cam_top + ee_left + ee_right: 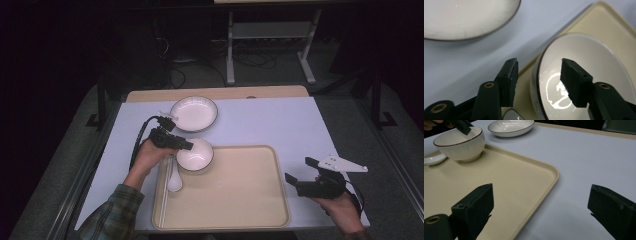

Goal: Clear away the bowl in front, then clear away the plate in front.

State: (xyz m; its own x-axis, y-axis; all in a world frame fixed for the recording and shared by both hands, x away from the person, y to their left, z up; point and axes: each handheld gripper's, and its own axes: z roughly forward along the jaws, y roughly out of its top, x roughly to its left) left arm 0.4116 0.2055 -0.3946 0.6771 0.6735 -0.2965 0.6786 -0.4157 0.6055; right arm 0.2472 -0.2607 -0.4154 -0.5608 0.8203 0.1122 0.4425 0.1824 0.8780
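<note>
My left hand-held gripper (189, 145) sits over the near-left rim of the small bowl (195, 154). In the left gripper view its jaws stand apart: one pad (510, 80) is outside the bowl wall, over the edge of the tray (599, 20), the other (574, 82) hangs inside the bowl (599, 65). The rim lies between them, and neither pad presses on it, so nothing is pinched. The bowl rests upright in the far-left corner of the tray (240, 200), with its dark-edged rim level.

A white spoon (174, 180) lies on the tray just near of the bowl, along the tray's left side, with its bowl end towards me.

Beyond the tray, on the lilac tabletop (280, 120), a shallow white plate (194, 113) sits apart from the tray and from the small bowl.

The rest of the tray floor is bare beige.

My right hand-held gripper (300, 172) is held over the tabletop just off the tray's right edge, well apart from the bowl. In the right gripper view its jaws are spread wide, with the tray's corner (554, 173) and tabletop (586, 157) between them and nothing held. That view also shows the bowl (461, 146), the plate (511, 127) and the spoon (434, 159) at the far side.
</note>
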